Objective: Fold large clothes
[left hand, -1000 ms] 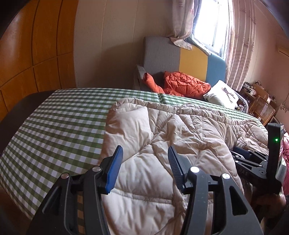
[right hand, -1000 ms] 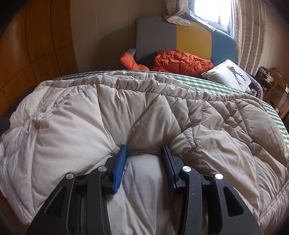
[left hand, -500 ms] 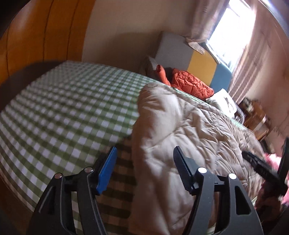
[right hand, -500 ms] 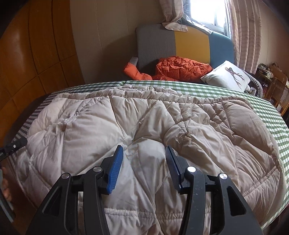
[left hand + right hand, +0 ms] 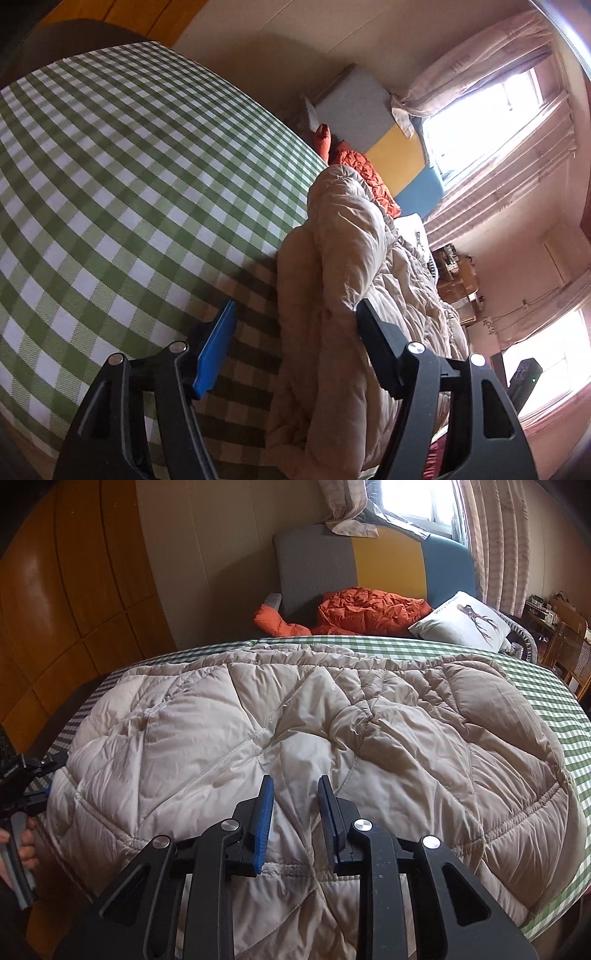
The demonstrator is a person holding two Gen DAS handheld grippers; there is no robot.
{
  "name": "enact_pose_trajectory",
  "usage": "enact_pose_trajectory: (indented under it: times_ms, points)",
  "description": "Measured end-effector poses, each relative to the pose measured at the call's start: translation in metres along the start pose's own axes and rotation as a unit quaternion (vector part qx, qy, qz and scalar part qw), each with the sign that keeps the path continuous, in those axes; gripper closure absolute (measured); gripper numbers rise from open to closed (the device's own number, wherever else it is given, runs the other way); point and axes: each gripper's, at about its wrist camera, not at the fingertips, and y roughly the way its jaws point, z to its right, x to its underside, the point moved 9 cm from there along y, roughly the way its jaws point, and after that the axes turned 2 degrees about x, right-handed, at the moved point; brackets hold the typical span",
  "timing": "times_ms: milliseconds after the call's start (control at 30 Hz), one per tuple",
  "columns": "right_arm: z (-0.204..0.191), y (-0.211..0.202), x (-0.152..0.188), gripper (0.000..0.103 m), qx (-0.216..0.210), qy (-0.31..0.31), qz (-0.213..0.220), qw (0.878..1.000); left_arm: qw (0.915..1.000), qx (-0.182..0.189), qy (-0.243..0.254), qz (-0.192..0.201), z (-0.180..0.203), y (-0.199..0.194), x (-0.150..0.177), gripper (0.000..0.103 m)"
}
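A: Left wrist view, item one. Left gripper (image 5: 291,332): fingers spread wide, nothing pinched. They have just been opening. The view has rolled since a second ago, and the padded beige coat (image 5: 343,280) now shows as a bunched ridge instead of a flat spread.

B: Where does the coat lie against those fingers?

A: Its side edge runs up between them, closer to the right-hand finger, possibly brushing it; contact cannot be confirmed. The blue-padded finger stands over bare green-checked bed cover (image 5: 122,192). My reading: the hand is lining up to take that side edge for a fold inward.

B: Room to move?

A: Beyond the left finger, wide bare cover. Beyond the right finger, all coat.

B: Right wrist view.

A: Right gripper (image 5: 295,808): fingers narrowed, with a gap between them, and no cloth visibly pinched. They have just been closing. Coat fabric lies under and ahead of the tips; the hem seam crosses just behind them.

B: Edges?

A: The coat spreads wide to both sides of the fingers. Its far edge lies well ahead, a strip of bed cover past it, then an orange jacket (image 5: 369,609) and a white pillow (image 5: 461,620). At far left, the other gripper sits at the coat's side edge.

B: Meaning for the task?

A: Coat lies spread out; no fold yet completed, judging by its lie.
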Motion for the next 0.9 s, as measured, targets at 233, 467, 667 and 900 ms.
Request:
enact_pose_trajectory:
  times_ms: [233, 467, 667, 900]
  points:
    - [-0.027, 0.001, -0.006, 0.083, -0.040, 0.006, 0.001, 0.999, 0.9989, -0.010, 0.044, 0.013, 0.028, -0.001, -0.009, 0.037]
    - [-0.047, 0.049, 0.015, 0.083, -0.030, -0.014, -0.052, 0.998, 0.9966, -0.053, 0.061, -0.015, 0.020, 0.019, -0.003, 0.035]
    - [-0.046, 0.049, 0.016, 0.083, -0.029, -0.017, -0.054, 0.998, 0.9985, 0.011, 0.025, -0.048, 0.010, 0.024, 0.010, 0.022]
    - [-0.028, 0.010, 0.009, 0.083, -0.027, 0.016, -0.015, 0.999, 0.9949, 0.079, 0.012, -0.062, 0.014, 0.023, 0.027, 0.022]
